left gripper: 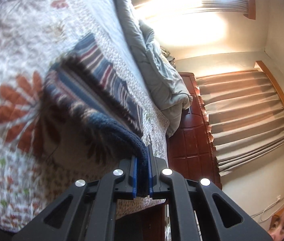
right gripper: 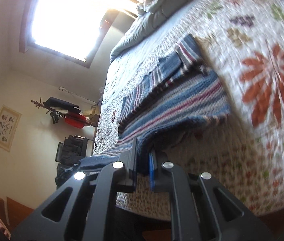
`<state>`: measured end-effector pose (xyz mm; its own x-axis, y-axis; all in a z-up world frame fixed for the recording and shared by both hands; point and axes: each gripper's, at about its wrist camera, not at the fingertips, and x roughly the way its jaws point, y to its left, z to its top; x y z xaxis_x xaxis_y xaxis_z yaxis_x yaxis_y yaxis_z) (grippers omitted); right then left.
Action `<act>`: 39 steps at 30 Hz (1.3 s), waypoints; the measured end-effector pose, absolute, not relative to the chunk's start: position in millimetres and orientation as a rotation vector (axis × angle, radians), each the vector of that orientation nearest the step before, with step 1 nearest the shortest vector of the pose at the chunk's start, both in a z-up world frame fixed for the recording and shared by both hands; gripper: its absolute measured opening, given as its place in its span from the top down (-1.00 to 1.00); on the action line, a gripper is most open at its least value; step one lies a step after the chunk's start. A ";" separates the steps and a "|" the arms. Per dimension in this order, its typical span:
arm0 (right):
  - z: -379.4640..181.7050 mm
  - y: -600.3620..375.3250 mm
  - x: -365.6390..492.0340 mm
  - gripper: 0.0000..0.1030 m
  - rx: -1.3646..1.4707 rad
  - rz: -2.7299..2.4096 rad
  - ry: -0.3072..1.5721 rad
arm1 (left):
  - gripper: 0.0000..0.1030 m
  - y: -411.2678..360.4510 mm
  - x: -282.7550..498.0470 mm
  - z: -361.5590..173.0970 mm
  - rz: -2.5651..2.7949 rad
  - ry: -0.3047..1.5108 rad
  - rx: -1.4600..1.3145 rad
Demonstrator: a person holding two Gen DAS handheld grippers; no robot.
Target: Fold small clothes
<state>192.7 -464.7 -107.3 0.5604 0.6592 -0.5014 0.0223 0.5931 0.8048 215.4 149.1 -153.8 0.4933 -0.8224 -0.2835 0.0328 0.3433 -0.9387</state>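
- The blue, white and red striped knitted sweater [left gripper: 93,92] lies across the middle of both frames. Its far part rests on the bed, while its near navy ribbed hem is lifted off the quilt – held up, most likely, so that this edge can be carried over into a fold.
- The left tongs [left gripper: 142,172], low centre in the left wrist view, are clamped on the navy hem, with knit filling the gap between the blue pads.
- The right tongs [right gripper: 143,160], low centre in the right wrist view, pinch the same hem at another spot – two grips keep the edge taut and level.
- Under the garment spreads the white quilted bedspread with orange flower prints [right gripper: 266,84], a flat, wide surface for folding.
- A crumpled grey duvet [left gripper: 158,64] sits beyond the sweater, well apart from the working area.
- Both views are motion-blurred, so finer creases cannot be read.
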 end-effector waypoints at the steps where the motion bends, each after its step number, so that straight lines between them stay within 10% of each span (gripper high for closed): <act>1: -104.4 -464.4 199.1 0.85 0.854 0.438 0.909 | 0.85 149.1 223.8 -149.8 -0.666 0.890 -1.081; 39: -216.1 -467.3 499.7 0.85 0.722 0.297 1.156 | 0.85 114.8 505.3 -264.8 -0.397 1.119 -1.058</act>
<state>499.7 -467.3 -216.1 0.3963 0.5635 -0.7249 0.1445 0.7414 0.6553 505.3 114.8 -264.8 0.4313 -0.7270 -0.5343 -0.2277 0.4853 -0.8442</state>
